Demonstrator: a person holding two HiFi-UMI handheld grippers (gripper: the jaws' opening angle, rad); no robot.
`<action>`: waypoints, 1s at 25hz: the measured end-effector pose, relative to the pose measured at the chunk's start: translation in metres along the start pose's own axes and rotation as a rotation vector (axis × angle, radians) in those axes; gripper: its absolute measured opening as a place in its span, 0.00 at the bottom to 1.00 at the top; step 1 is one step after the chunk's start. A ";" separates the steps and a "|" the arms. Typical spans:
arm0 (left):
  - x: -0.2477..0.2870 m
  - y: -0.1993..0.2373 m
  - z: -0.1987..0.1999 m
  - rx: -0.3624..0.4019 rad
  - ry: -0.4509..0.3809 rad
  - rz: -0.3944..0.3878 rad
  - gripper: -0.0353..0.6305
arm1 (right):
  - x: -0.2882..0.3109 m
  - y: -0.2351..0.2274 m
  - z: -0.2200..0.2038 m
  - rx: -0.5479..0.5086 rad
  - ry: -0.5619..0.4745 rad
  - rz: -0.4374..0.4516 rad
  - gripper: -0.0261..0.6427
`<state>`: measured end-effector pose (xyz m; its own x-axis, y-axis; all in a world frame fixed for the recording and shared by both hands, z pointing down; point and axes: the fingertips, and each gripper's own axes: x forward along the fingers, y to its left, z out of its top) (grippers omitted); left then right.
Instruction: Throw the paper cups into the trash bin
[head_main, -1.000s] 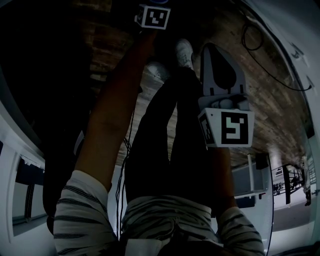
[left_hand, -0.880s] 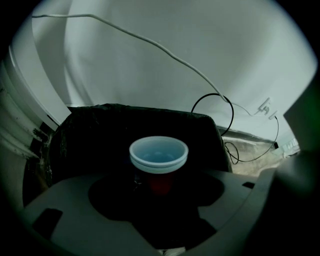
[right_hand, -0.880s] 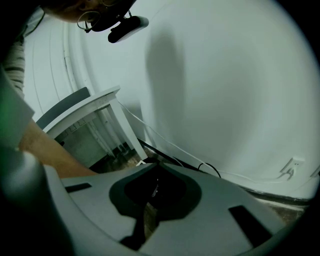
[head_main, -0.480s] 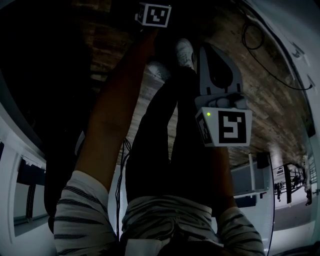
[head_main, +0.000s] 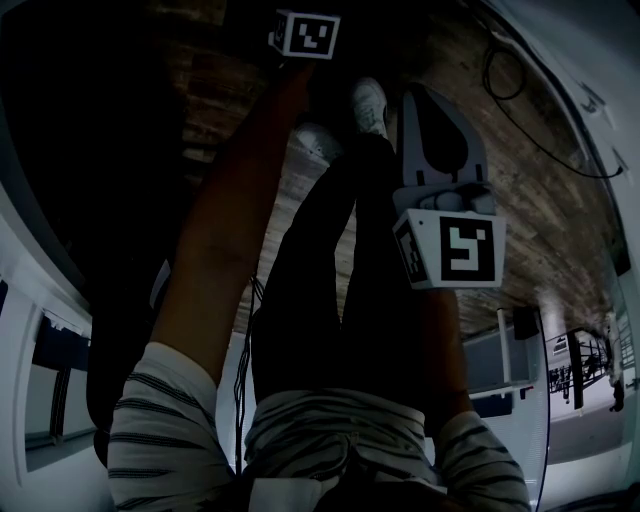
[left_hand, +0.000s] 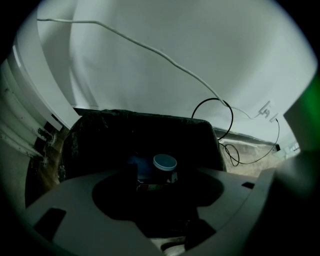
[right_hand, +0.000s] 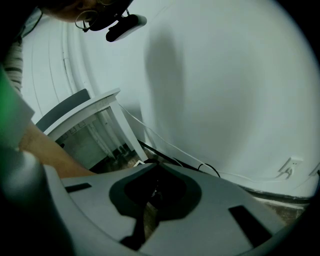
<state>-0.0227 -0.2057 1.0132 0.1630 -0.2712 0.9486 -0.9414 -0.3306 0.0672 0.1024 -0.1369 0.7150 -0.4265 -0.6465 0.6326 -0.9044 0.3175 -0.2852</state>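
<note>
My left gripper (left_hand: 152, 176) is over the open mouth of the trash bin (left_hand: 95, 137), and its jaws seem to be clamped on a paper cup (left_hand: 165, 162) whose pale round end faces me. It is dark there, so the contact is hard to read. A blue patch just beside the cup, also over the bin, I cannot make out. The bin is lined with a black bag and its inside is all shadow. Behind the bin is a white wall (left_hand: 210, 55), with a thin pale cable (left_hand: 150, 49) running down it towards the bin's far right corner. There a black cable (left_hand: 212, 118) loops and trails along the floor. My right gripper (right_hand: 156, 189) is clenched with nothing between its jaws. It points at the wall beside a white table frame (right_hand: 102, 107), and the bin is not in its view. In the head view my legs and shoes (head_main: 368, 103) stand on a brick-patterned floor (head_main: 545, 215), and the bin is lost in blackness.
</note>
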 end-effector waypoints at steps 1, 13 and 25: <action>-0.003 0.000 0.001 -0.003 -0.003 0.001 0.49 | -0.001 0.001 0.002 -0.005 -0.003 0.002 0.06; -0.058 -0.010 0.013 -0.044 -0.050 0.001 0.36 | -0.033 0.008 0.029 -0.017 -0.044 -0.002 0.05; -0.139 -0.030 0.023 -0.125 -0.140 -0.033 0.19 | -0.077 0.029 0.057 -0.030 -0.066 -0.006 0.05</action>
<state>-0.0106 -0.1786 0.8721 0.2261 -0.3877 0.8936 -0.9627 -0.2291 0.1441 0.1077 -0.1171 0.6169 -0.4223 -0.6924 0.5850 -0.9063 0.3335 -0.2595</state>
